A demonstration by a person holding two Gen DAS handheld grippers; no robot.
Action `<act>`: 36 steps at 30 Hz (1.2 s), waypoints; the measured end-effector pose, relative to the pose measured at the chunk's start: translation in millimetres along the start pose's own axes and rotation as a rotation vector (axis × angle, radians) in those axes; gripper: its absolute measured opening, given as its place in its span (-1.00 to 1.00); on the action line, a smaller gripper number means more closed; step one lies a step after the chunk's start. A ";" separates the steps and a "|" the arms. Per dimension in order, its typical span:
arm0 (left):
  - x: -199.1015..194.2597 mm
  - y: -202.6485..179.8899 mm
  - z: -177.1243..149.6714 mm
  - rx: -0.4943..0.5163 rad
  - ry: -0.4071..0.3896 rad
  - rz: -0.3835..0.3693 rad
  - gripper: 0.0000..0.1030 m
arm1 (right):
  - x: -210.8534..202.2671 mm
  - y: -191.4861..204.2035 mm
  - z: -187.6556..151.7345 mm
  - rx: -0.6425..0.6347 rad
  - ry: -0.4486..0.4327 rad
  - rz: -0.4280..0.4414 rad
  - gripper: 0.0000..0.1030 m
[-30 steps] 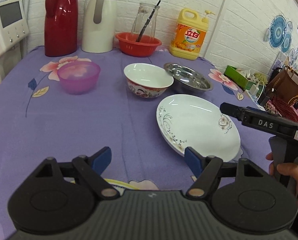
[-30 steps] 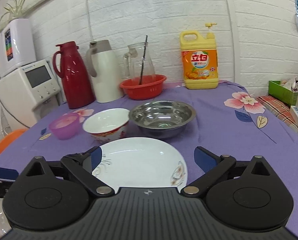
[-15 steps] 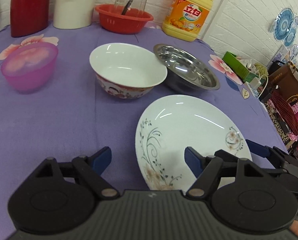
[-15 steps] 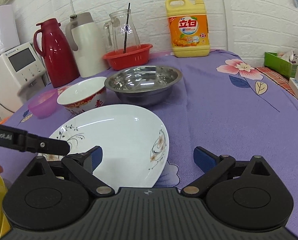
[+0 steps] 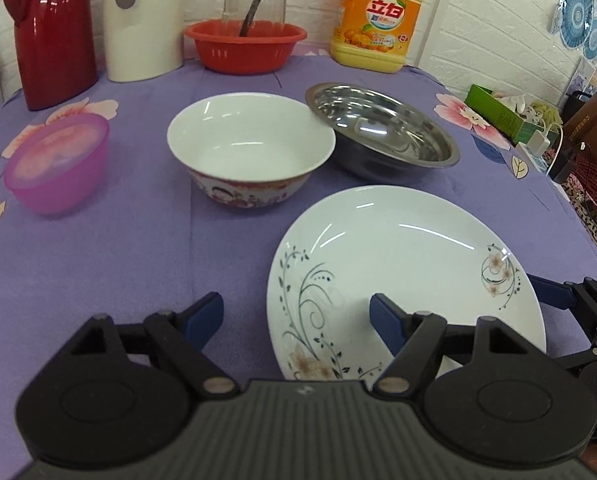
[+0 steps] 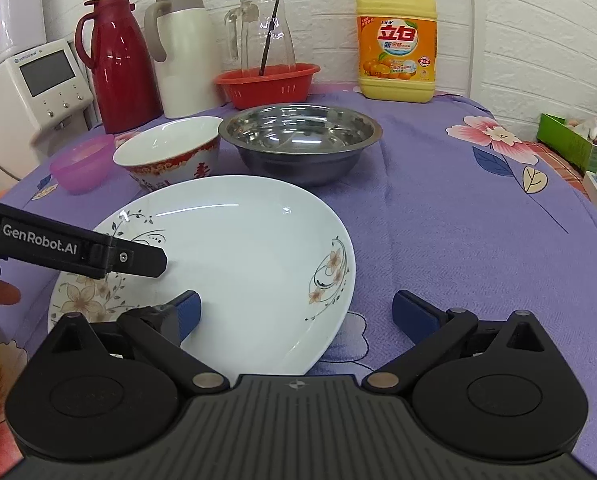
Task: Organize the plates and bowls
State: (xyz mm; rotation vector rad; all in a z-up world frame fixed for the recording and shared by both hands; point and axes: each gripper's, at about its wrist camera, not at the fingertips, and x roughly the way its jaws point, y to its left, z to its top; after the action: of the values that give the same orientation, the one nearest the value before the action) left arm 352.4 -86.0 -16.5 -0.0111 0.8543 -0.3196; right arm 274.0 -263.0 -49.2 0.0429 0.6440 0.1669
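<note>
- Table (image 5: 118,264) under a purple flowered cloth is carrying all the dishes; white brick wall behind.
- Red flask (image 6: 116,56), white jug (image 6: 184,52), yellow soap bottle (image 6: 396,40) and glass pitcher (image 6: 264,30) are standing along the back edge; the pitcher is sitting in a red basket (image 6: 268,84).
- White plate (image 5: 398,276) is lying flat at the near edge, closest to both tools.
- Steel bowl (image 5: 382,132) is sitting just behind the plate, touching the china bowl (image 5: 250,148) to its left.
- Pink bowl (image 5: 58,164) is sitting apart, further left.
- Left gripper (image 5: 296,318) is hanging open over the plate's left rim, one finger over the cloth, one over the plate, clasping nothing.
- Right gripper (image 6: 296,316) is hanging open across the plate's right rim, nothing grasped.
</note>
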 end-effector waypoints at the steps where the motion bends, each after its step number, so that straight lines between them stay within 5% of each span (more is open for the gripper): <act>1: 0.6 -2.5 -0.1 0.007 0.003 0.013 0.44 | -1.0 -0.5 -0.3 0.001 0.002 0.003 1.00; 8: 0.0 -11.4 -2.5 -0.005 -0.001 0.036 0.43 | -6.0 -7.3 1.3 0.074 -0.011 0.052 1.00; 19: -3.2 -32.9 -7.1 0.009 -0.012 0.022 0.22 | -8.6 13.9 -1.7 -0.003 -0.032 0.013 1.00; 28: -44.4 -29.4 -7.5 0.015 -0.093 0.000 0.22 | -41.5 30.8 1.4 -0.034 -0.127 0.003 1.00; 36: -94.4 -3.5 -39.1 -0.025 -0.134 0.012 0.21 | -76.3 73.7 -8.2 -0.078 -0.145 0.033 1.00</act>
State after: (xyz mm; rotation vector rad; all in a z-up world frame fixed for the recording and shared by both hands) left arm 264.7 -58.2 28.0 -0.0505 0.7249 -0.2938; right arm 198.7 -203.3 -3.7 -0.0098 0.4922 0.2184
